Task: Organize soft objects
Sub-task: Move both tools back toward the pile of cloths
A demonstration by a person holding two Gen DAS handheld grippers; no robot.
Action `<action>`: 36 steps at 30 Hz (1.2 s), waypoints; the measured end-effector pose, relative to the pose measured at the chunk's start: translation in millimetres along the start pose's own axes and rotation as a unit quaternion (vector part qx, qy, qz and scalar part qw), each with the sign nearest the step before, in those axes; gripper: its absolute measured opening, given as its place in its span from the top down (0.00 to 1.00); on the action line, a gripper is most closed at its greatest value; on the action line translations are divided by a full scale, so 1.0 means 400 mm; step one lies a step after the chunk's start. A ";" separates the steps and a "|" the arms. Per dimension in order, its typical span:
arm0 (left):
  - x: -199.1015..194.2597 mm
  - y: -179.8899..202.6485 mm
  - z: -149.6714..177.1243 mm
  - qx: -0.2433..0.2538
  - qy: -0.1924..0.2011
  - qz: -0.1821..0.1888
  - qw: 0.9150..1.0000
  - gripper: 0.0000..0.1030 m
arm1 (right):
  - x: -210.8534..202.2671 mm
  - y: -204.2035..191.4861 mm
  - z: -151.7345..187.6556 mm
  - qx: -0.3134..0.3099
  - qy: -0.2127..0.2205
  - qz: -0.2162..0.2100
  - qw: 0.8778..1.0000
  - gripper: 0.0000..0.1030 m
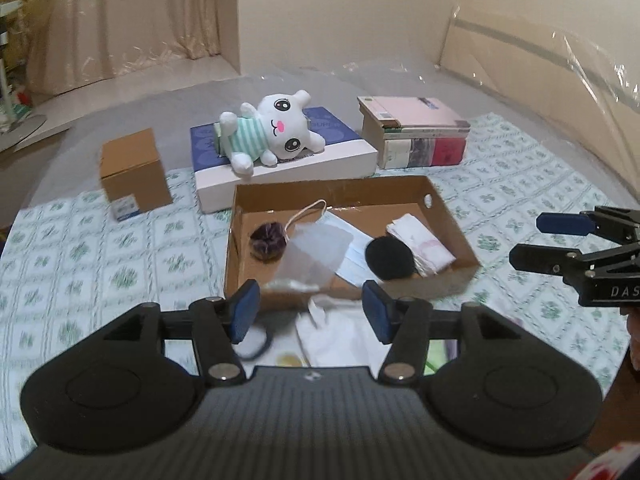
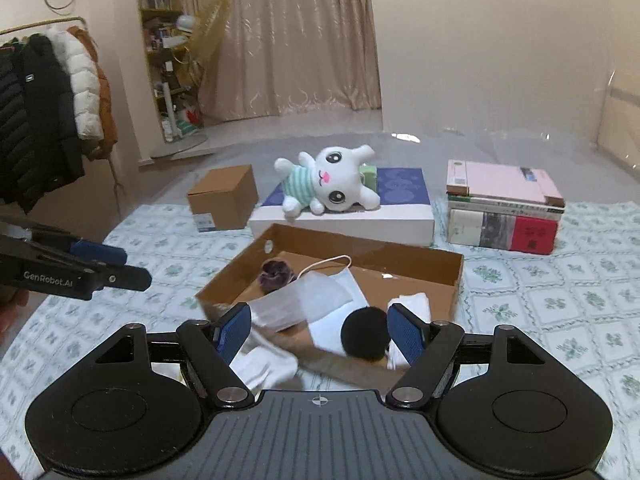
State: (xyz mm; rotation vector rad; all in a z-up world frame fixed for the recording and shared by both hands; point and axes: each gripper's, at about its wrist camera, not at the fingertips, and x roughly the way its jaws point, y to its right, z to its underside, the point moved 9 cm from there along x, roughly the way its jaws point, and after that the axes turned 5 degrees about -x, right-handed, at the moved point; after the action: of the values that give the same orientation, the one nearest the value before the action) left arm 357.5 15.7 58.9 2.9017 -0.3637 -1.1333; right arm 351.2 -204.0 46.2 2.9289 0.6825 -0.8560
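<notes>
An open cardboard tray [image 1: 440,196] lies on the patterned cover. It holds a purple scrunchie [image 1: 267,245], a face mask under a translucent pouch [image 1: 316,258], a black round puff [image 1: 390,258] and a folded white-and-pink cloth [image 1: 420,246]. My left gripper [image 1: 310,316] hovers open before the tray's near wall, nothing between its pads. Below it lie a white cloth [image 1: 340,336] and a dark hair tie [image 1: 256,346]. My right gripper [image 2: 320,334] is open too, above the puff [image 2: 365,336] and the tray [image 2: 420,258]. A white plush toy [image 2: 332,184] lies on a flat blue-topped box behind.
A small closed carton [image 1: 132,172] stands left of the flat box, and a stack of books [image 1: 416,132] stands to its right. A white sock-like cloth [image 2: 264,364] lies outside the tray's front. Coats [image 2: 48,112] hang at far left, before a shelf and curtain.
</notes>
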 end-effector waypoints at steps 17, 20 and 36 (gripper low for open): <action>-0.242 0.063 0.311 -0.109 0.056 -0.056 0.991 0.36 | -0.224 -0.041 0.283 0.115 -0.025 -0.008 0.993 0.27; -0.256 0.070 0.343 -0.108 0.059 -0.073 0.990 0.35 | -0.247 -0.041 0.302 0.118 -0.025 -0.006 0.993 0.27; -0.277 0.085 0.389 -0.104 0.057 -0.076 0.990 0.35 | -0.270 -0.063 0.333 0.115 -0.032 -0.002 0.993 0.27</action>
State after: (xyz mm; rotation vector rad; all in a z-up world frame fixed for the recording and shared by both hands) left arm 167.2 19.1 20.8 2.8300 -0.0187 -0.9511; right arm 191.6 -242.8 -8.6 3.0829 0.6255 -1.0923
